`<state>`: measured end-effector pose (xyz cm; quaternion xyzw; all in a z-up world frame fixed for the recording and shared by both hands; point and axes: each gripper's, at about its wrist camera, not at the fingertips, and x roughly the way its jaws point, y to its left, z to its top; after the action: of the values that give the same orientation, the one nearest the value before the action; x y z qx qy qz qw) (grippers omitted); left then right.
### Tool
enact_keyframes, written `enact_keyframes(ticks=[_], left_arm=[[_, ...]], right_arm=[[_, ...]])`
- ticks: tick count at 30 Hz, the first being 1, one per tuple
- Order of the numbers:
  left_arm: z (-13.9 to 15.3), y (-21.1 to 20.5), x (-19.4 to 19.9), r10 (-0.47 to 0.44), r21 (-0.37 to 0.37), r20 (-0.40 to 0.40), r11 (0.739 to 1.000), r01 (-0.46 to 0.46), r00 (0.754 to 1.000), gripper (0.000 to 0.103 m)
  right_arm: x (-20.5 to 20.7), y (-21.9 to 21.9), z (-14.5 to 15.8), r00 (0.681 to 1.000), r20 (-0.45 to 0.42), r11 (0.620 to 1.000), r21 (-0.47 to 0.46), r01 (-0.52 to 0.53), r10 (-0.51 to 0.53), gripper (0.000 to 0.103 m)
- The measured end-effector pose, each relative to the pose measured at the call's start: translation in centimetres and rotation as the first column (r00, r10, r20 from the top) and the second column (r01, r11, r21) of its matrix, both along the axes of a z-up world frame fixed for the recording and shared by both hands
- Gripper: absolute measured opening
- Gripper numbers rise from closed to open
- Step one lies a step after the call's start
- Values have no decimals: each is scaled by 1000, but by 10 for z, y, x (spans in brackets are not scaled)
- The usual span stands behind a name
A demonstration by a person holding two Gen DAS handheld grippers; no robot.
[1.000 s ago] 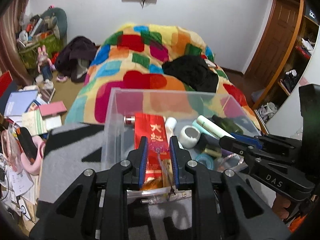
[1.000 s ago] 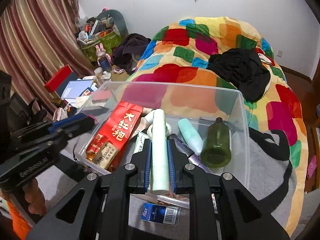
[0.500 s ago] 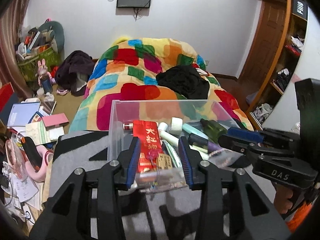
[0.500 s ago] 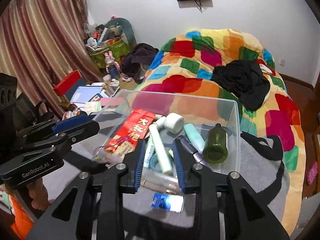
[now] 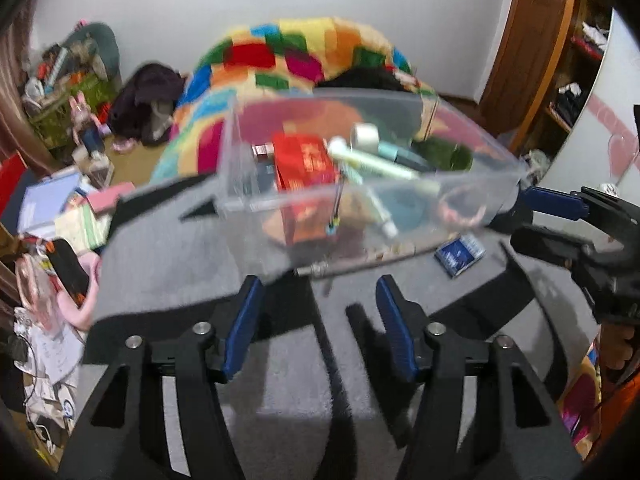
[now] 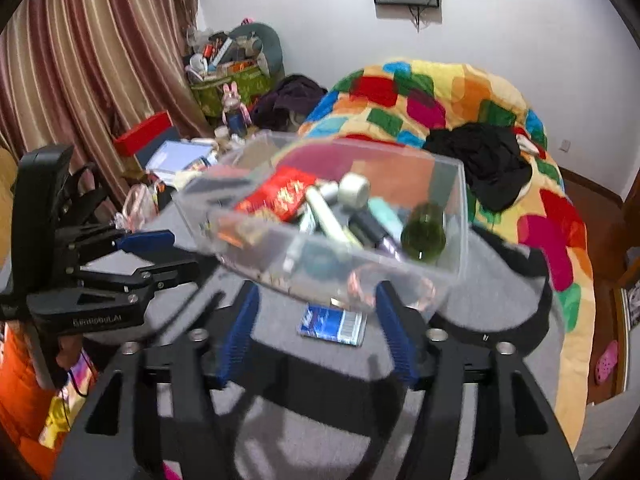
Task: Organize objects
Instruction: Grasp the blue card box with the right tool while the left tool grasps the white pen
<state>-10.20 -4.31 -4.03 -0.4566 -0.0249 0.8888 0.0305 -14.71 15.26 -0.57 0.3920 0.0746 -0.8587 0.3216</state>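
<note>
Grippers both empty: my left gripper [image 5: 318,312] and right gripper [image 6: 318,324] have just been opening, jaws about half apart with nothing between them, short of the clear plastic bin [image 5: 472,196] on the grey blanket [image 5: 172,256]. Just beside the bin lies a blue packet [image 6: 333,320], which I judge light, flat and slippery, best pinched across its short edges.
</note>
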Motion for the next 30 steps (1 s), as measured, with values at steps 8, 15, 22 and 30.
enact_keyframes(ticks=[8,15,22,30], left_arm=[[-22,5,-31,-25,-15,91,1000,27,996,65],[-28,18,-33,-69,-6,95,998,70,993,65],[-24,36,-12,-170,48,90,985,166,981,34],[1,62,13,-272,3,31,962,272,962,33]], right_arm=[[-18,-15,-46,991,125,992,118,-54,39,60],[-21,-21,-59,990,135,990,126,-58,41,54],[-8,-16,-58,992,116,990,122,-70,56,45],[15,13,-54,994,99,990,125,-62,49,45]])
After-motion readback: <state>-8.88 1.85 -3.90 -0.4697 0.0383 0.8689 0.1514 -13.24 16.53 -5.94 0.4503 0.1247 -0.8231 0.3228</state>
